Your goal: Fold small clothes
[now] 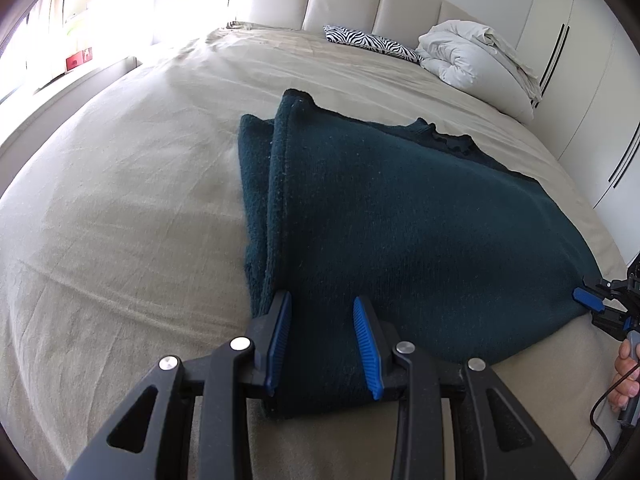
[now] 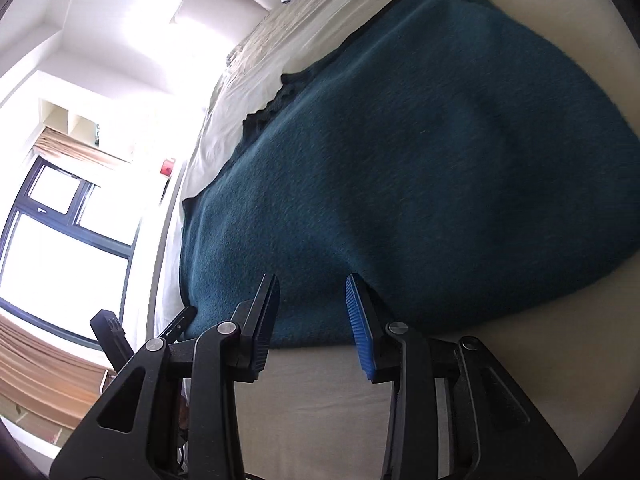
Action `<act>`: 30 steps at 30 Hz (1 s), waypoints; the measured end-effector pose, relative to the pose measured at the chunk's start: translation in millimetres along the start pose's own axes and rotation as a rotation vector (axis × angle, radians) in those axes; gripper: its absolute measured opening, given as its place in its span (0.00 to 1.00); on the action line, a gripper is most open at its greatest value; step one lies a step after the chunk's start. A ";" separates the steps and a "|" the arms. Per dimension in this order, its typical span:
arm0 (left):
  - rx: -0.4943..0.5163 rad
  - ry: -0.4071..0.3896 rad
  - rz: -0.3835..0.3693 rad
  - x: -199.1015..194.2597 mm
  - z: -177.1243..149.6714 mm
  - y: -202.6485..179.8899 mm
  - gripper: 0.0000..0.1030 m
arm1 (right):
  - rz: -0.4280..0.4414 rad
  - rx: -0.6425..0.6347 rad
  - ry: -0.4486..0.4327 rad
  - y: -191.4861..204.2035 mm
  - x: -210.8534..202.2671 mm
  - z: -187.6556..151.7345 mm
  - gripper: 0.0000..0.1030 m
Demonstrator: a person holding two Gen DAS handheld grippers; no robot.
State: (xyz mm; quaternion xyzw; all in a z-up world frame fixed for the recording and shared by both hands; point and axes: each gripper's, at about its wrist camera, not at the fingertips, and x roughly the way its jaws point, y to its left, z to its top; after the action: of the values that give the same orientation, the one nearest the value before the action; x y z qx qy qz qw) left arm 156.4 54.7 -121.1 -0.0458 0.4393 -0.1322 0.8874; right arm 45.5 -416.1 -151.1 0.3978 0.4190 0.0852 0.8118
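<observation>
Two views are recorded. Left wrist view: a dark teal knitted garment (image 1: 400,216) is laid on the bed (image 1: 120,200), one side already folded over along its left edge. The left gripper (image 1: 322,344) is held with fingers spread, the near hem lying between them, ungripped. The right gripper (image 1: 596,308) is seen at the garment's right corner; its grip cannot be told here. Right wrist view: the right gripper (image 2: 312,320) is shown released, fingers astride the garment (image 2: 420,160) edge. Folding is judged partly done; further folds remain.
</observation>
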 end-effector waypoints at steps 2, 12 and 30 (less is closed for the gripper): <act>0.003 -0.001 0.005 -1.2 0.6 -0.8 0.35 | -0.022 0.060 -0.077 -23.1 -23.6 10.7 0.31; -0.031 0.030 -0.289 -16.4 7.1 -79.3 0.34 | 0.076 0.095 -0.160 -14.9 -62.3 5.5 0.36; -0.268 0.084 -0.351 -10.7 -20.2 10.1 0.17 | 0.102 0.254 -0.166 -71.2 -53.7 11.5 0.34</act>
State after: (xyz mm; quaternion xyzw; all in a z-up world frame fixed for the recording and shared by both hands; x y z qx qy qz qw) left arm 136.1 68.1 -127.3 -0.2335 0.4748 -0.2268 0.8177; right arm 6.2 -495.6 -165.5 0.5237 0.3373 0.0395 0.7813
